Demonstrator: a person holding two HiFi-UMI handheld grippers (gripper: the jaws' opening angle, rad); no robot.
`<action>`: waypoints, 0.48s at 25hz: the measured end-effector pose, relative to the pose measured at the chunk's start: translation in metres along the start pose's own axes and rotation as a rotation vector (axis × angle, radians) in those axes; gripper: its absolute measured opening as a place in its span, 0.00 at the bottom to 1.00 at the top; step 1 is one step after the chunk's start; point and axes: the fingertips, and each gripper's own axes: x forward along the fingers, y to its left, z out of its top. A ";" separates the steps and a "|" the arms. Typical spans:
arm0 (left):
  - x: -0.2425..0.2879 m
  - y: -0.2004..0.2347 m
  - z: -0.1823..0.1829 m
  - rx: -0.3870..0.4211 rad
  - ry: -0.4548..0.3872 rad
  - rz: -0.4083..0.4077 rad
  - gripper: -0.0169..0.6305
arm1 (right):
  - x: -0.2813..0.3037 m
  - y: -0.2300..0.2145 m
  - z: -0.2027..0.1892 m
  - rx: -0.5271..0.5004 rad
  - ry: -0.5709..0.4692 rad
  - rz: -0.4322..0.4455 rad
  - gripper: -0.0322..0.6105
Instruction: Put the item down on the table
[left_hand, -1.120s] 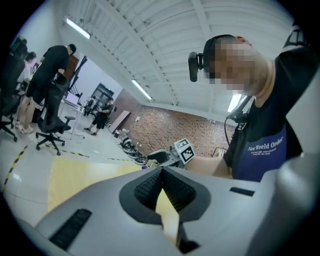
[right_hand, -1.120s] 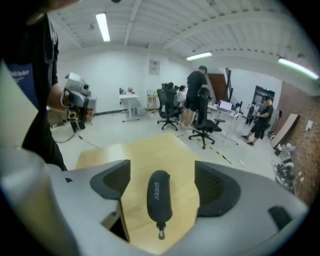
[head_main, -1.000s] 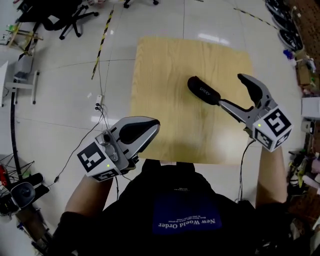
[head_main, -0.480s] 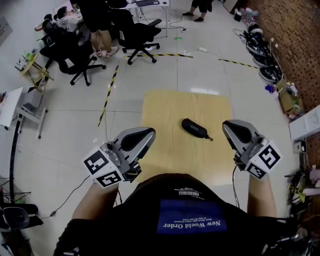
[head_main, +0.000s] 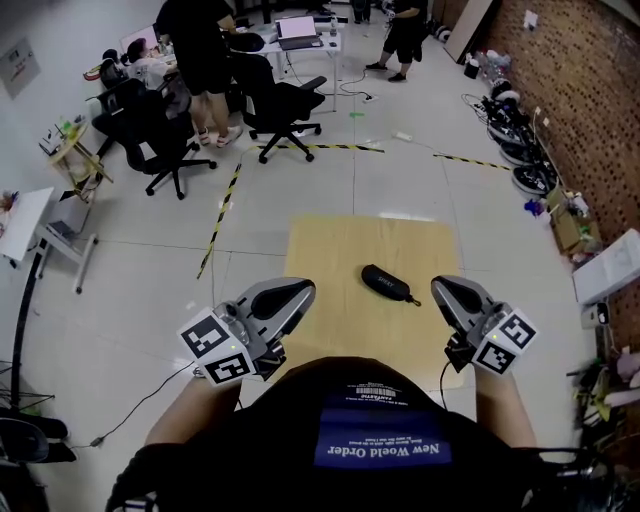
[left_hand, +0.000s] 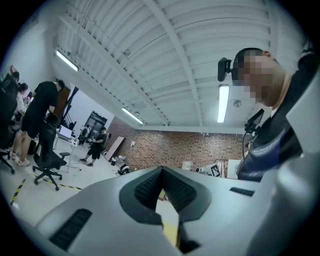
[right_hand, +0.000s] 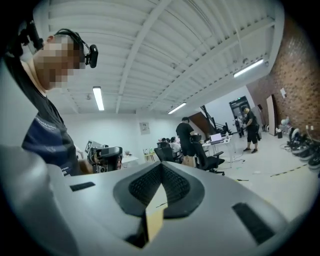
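Both pairs of jaws are pressed together at the tips. The ribbed pads of the left gripper (left_hand: 161, 172) meet with nothing between them, and those of the right gripper (right_hand: 160, 171) do the same. Each gripper is tipped up toward the ceiling and held close to the person's chest, one on either side of the near edge of the wooden table (head_main: 335, 250).

The black zip case (head_main: 385, 283) lies flat on that tabletop, slightly right of the middle. Its pull tab points toward the right gripper, and it is clear of both grippers. It lies as the task wants, set down and let go, so I judge nothing is left to do. Beyond the table, office chairs (head_main: 285, 100) stand on the pale floor.
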 end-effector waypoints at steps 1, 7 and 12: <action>0.001 -0.001 0.000 0.001 -0.001 -0.003 0.01 | 0.001 -0.001 0.001 -0.007 0.001 0.000 0.03; 0.003 -0.003 -0.003 0.000 0.001 -0.012 0.01 | 0.008 0.005 0.000 -0.064 0.034 0.021 0.03; 0.004 -0.002 -0.002 -0.004 0.004 -0.013 0.01 | 0.012 0.005 -0.002 -0.095 0.063 0.025 0.03</action>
